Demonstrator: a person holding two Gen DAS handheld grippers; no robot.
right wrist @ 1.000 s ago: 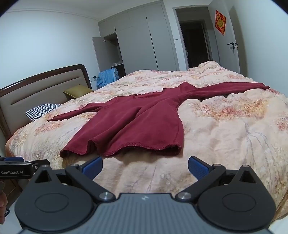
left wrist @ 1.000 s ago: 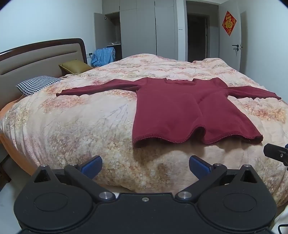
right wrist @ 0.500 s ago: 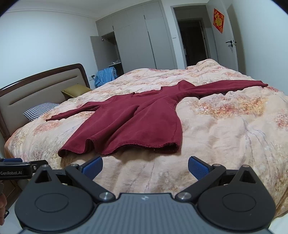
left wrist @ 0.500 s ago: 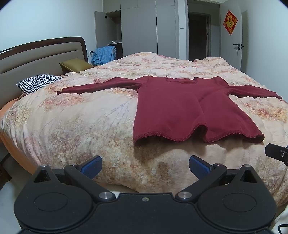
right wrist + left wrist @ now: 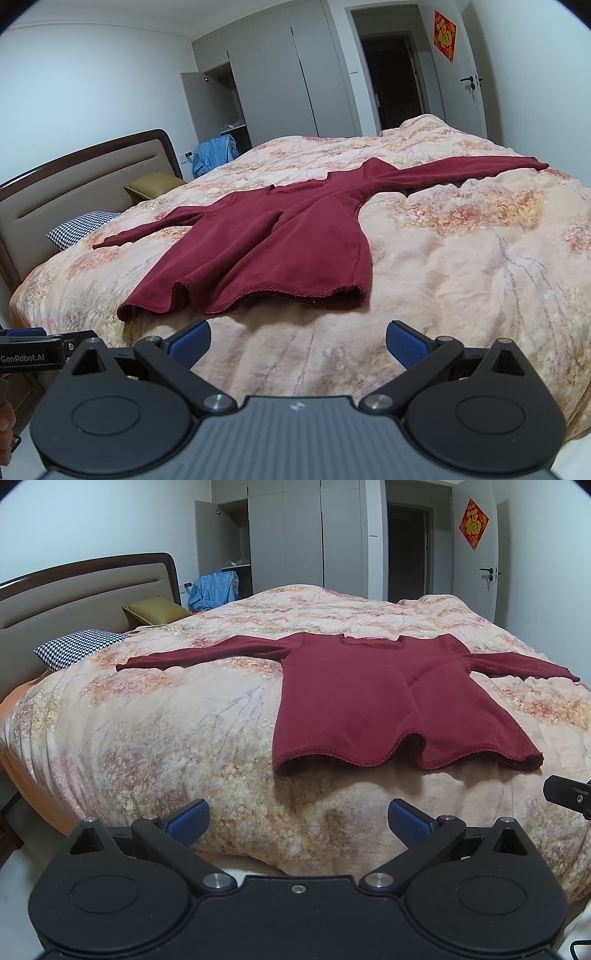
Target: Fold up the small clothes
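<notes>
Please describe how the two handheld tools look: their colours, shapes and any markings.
Both share one design. The left tool has a black body with two round discs, silver screws and blue ribbed pads. The right tool has a grey ribbed centre plate. White "GenRobot.AI" lettering marks the left tool's side.

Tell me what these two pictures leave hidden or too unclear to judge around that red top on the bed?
- Underside of the maroon sweater: hidden in both views by its own fabric.
- Room past the dark doorway: too dark in both views.
- Inside the open wardrobe: small, partly behind its door.
- Blue bundle: too far away to identify.
- Right gripper: the left wrist view's edge cuts off all but a tip.
- The person: out of frame, apart from a sliver at the right wrist view's left edge.
</notes>
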